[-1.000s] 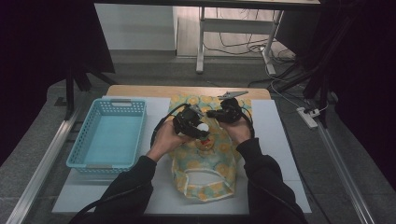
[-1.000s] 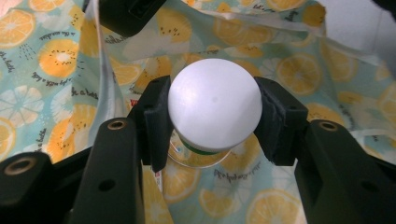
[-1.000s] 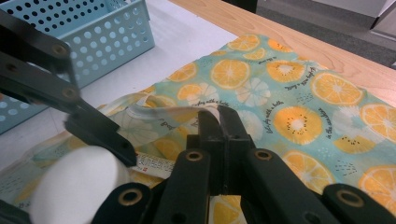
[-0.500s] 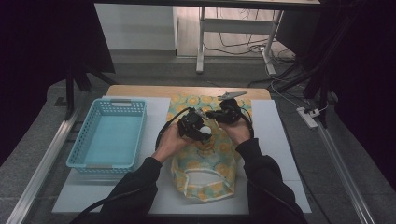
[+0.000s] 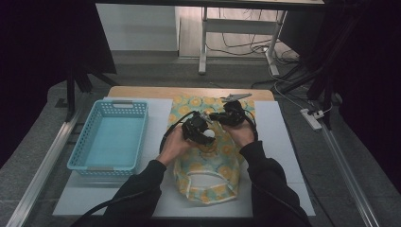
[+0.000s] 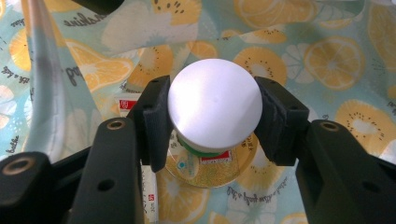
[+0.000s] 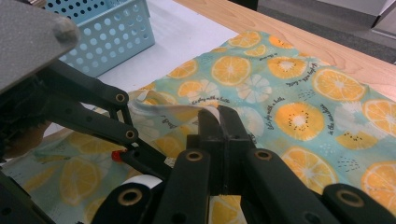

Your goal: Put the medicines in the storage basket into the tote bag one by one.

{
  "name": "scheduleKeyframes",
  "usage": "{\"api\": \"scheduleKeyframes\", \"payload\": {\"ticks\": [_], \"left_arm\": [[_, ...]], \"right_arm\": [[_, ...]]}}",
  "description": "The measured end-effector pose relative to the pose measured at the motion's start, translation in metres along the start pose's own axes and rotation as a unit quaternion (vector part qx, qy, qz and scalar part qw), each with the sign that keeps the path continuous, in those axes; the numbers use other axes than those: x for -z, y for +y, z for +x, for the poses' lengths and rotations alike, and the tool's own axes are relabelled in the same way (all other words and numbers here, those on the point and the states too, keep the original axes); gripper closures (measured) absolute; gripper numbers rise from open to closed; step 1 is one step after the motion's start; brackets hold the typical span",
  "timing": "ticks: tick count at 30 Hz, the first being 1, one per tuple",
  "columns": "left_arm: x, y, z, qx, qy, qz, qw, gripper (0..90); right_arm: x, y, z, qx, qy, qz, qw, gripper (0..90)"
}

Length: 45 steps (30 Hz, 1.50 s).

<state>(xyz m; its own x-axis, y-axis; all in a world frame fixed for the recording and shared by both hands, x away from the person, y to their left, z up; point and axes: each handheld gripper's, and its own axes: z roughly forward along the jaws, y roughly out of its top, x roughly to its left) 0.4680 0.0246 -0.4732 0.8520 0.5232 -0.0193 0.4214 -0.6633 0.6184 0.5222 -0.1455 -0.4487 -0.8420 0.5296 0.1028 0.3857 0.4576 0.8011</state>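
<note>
White-capped jar (image 6: 212,119) sits pinched in left gripper (image 6: 214,116), hanging over fruit-print bag (image 5: 208,165) at table centre, blue basket (image 5: 111,137) at 9 o'clock. Right gripper (image 7: 218,116), jaws pressed together, pinches a bag fold. Risk: fold slips, bag mouth collapses, jar misses.

We cannot read the jar's (image 6: 205,163) label under its white lid (image 6: 215,109); the left gripper (image 6: 212,116) hides most of it.
</note>
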Motion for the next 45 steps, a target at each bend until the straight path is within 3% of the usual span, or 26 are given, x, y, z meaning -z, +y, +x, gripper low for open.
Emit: {"api": "scheduleKeyframes", "payload": {"ticks": [4, 9, 16, 21, 26, 32, 41, 45], "left_arm": [[0.002, 0.001, 0.001, 0.007, -0.003, -0.011, 0.9999, 38.5], [0.011, 0.002, -0.001, 0.010, 0.008, -0.025, 0.9996, 29.9], [0.027, -0.002, 0.000, 0.032, -0.030, -0.056, 0.9975, 20.1], [0.037, -0.006, -0.001, 0.051, -0.041, -0.071, 0.9953, 14.2], [0.046, -0.011, -0.004, 0.051, -0.063, -0.079, 0.9936, 5.3], [0.059, -0.021, -0.007, 0.057, -0.071, -0.106, 0.9903, 1.6], [0.070, -0.033, -0.019, 0.044, -0.089, -0.117, 0.9882, 1.6], [0.071, -0.039, -0.026, 0.043, -0.082, -0.114, 0.9891, 0.5]], "right_arm": [[0.000, 0.000, 0.000, 0.000, 0.000, 0.001, 1.0000, 90.0], [0.001, -0.001, 0.000, -0.001, 0.001, 0.000, 1.0000, 90.0], [0.002, -0.002, -0.001, -0.004, 0.001, 0.001, 1.0000, 90.0], [0.003, -0.003, -0.002, -0.005, 0.002, 0.000, 1.0000, 90.0], [0.003, -0.003, -0.002, -0.006, 0.001, 0.000, 1.0000, 90.0], [0.003, -0.003, -0.001, -0.005, 0.002, 0.000, 1.0000, 90.0], [0.002, -0.002, 0.001, -0.002, 0.003, 0.002, 1.0000, 90.0], [0.002, -0.002, 0.002, -0.001, 0.003, 0.002, 1.0000, 90.0]]}}
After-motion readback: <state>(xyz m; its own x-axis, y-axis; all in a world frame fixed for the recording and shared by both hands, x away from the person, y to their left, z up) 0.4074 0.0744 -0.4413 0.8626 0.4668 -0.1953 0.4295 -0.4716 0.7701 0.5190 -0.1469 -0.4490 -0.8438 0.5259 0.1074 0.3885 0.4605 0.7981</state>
